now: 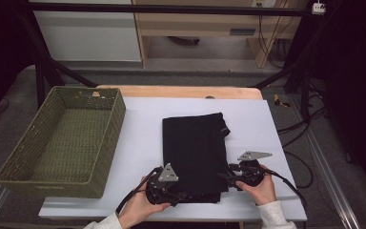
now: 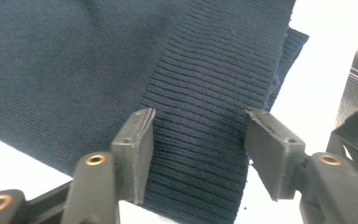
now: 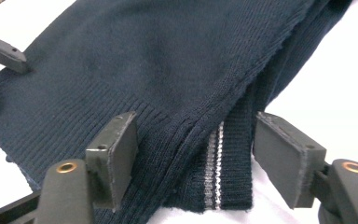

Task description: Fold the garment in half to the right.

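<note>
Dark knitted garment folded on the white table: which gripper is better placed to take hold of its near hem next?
Left, narrowly. The left gripper already straddles the ribbed hem of the dark knitted garment, pads close beside it. The right gripper stands wider around the layered corner.

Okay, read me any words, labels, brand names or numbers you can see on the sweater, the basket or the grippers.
None can be read.
Folded dark sweater: no tag or print shows; the silver stripe on a ribbed cuff is only a pattern.
Green woven basket: no label.
Left gripper and right gripper: no markings on their grey plates or jaws.
White box at the far back: too small to read.
</note>
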Demonstrator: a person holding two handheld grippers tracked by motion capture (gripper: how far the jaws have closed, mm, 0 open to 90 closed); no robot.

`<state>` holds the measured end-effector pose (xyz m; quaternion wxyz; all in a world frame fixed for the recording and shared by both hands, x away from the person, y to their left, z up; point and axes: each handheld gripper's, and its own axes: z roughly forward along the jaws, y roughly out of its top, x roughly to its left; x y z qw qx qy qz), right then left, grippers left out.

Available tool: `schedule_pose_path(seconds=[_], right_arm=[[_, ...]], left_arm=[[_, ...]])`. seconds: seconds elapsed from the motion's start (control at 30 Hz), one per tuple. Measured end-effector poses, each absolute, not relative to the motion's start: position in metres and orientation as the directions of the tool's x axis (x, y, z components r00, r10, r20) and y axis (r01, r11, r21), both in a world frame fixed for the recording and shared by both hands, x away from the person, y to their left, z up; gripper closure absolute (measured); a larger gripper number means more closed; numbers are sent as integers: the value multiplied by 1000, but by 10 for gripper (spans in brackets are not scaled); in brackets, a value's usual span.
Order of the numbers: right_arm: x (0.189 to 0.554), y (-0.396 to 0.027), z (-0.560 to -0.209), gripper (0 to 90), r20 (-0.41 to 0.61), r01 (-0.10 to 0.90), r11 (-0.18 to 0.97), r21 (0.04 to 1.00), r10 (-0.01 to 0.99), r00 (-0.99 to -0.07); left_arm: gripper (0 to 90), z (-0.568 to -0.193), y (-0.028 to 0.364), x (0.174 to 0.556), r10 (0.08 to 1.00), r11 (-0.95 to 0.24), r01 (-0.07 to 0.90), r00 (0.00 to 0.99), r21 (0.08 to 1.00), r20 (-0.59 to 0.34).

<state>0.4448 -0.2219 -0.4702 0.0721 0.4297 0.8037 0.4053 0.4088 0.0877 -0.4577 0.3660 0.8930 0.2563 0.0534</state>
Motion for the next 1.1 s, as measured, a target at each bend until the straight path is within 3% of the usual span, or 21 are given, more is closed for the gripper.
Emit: schedule_pose_path(seconds=[0.13, 0.53, 0.7, 0.73, 0.83, 1.1], right_arm=[[446, -223, -474, 372, 264, 657, 282, 699, 752, -604], [448, -226, -476, 406, 280, 685, 274, 675, 764, -582], [447, -228, -479, 502, 326, 708, 230, 668, 765, -556], [446, -228, -479, 638, 355, 717, 216, 663, 752, -555], [444, -227, -474, 757, 351, 714, 219, 664, 752, -557], [434, -220, -446, 803, 342, 677, 216, 704, 732, -590]], left_arm=[[511, -460, 87, 409, 498, -613, 424, 863, 667, -91], [553, -462, 81, 404, 482, -672, 401, 875, 623, -43], [681, -462, 82, 407, 483, -674, 404, 874, 619, -44], [704, -462, 83, 408, 488, -670, 407, 871, 620, -44], [750, -460, 82, 406, 485, -681, 395, 874, 616, -24], [777, -430, 101, 400, 512, -642, 378, 859, 667, 6]])
